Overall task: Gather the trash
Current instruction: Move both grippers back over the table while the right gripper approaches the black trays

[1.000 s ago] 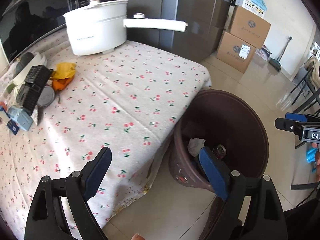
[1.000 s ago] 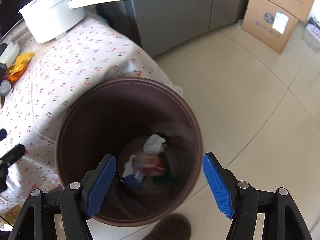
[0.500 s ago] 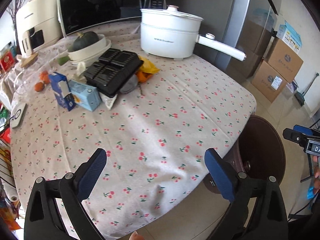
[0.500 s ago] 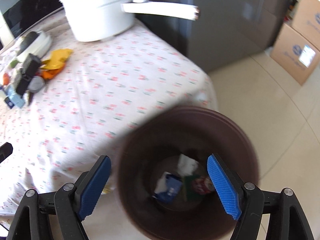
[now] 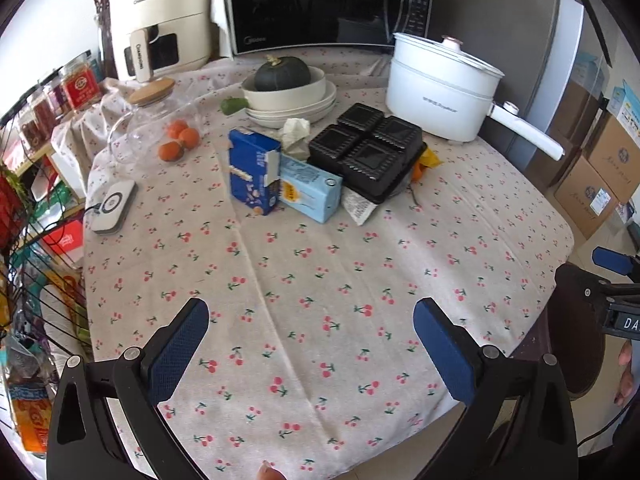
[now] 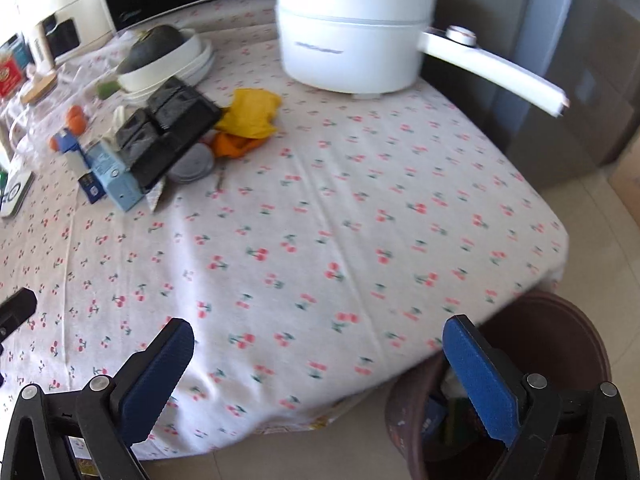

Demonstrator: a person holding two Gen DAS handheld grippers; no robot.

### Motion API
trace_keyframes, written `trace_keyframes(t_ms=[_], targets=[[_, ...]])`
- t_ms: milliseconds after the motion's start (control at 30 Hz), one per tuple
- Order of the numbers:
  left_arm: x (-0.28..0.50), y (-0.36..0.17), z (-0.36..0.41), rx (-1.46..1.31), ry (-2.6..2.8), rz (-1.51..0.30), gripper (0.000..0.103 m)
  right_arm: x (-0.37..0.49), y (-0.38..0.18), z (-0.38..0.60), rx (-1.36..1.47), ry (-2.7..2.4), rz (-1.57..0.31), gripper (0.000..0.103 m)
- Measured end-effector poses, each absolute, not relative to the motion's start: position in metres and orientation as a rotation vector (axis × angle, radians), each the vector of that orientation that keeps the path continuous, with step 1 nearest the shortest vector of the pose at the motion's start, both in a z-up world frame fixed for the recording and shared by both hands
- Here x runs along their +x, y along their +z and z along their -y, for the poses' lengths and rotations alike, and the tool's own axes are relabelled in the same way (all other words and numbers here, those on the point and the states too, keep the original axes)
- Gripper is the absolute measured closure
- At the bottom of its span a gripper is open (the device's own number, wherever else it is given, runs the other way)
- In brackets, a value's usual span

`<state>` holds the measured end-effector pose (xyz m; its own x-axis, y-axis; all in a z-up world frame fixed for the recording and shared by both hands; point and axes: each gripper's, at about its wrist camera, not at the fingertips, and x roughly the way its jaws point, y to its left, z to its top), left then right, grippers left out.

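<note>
Closest in, the left claw hangs over the bare front stretch of the desk, the one with the cherry-print cloth. Its blue pads are spread wide, nothing between them. The right claw sits over the desk's front edge, and its jaws are opening with nothing between them either, just cloth below.

Right under the right claw's outer finger, down on the floor against the desk's edge, is the brown trash bin. There's some stuff in the bottom, but it's too dark to say what.

Further in, around the middle of the desk, the trash is bunched together: a dark blue carton standing upright, a light blue carton lying just beside it and touching it, and a black plastic tray resting partly on that carton. A crumpled tissue sits behind the cartons, and a yellow-orange wrapper pokes out from behind the tray, with a round grey lid tucked under the tray's edge.

Behind that: small oranges, stacked white bowls with a dark green squash in the top one, and a white electric pot with its handle sticking out past the desk. At the very back stands a microwave.
</note>
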<state>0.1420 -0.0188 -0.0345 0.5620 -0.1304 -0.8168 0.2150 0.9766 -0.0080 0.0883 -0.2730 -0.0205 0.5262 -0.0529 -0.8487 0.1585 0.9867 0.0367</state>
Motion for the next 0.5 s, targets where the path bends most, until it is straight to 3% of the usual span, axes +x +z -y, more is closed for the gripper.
trace_keyframes(t_ms=[500], targets=[[0.185, -0.057, -0.057, -0.063, -0.075, -1.120, 0.000, 0.175, -0.049, 0.213, 0.079, -0.049, -1.091, 0.001]])
